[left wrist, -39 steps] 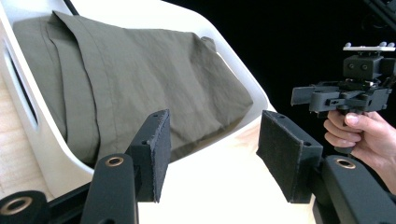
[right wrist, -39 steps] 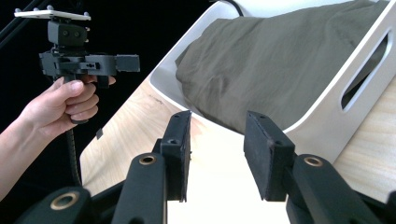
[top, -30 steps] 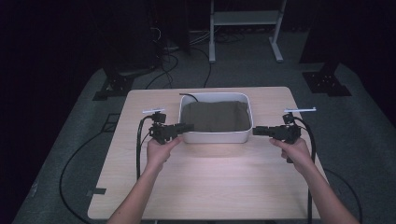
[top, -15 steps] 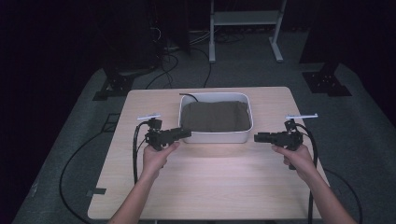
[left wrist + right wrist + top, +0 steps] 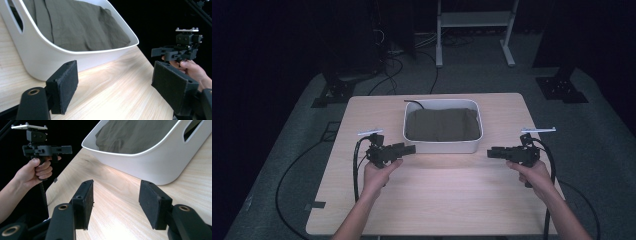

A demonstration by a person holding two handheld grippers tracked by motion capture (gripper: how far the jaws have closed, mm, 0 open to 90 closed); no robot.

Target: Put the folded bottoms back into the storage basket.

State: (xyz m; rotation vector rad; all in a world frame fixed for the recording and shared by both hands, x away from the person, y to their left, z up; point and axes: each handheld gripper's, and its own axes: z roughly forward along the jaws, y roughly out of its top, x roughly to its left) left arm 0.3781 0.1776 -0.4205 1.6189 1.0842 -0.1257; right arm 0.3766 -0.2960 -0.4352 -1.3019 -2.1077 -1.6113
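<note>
White basin (image 5: pixel 442 146): sitting between my grippers, long axis across. Left gripper (image 5: pixel 408 148) nearer, right gripper (image 5: pixel 492 151) farther; both just opening, holding nothing.

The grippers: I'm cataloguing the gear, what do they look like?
Both the left gripper and right gripper are black, pistol-gripped, each topped by a pale grey plate and trailing a black cable. Their jaws carry flat black fabric-like pads. The forearms are bare, no sleeves.

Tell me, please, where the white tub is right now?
In the high view the white tub sits on the table's far middle, between the left gripper and right gripper.
</note>
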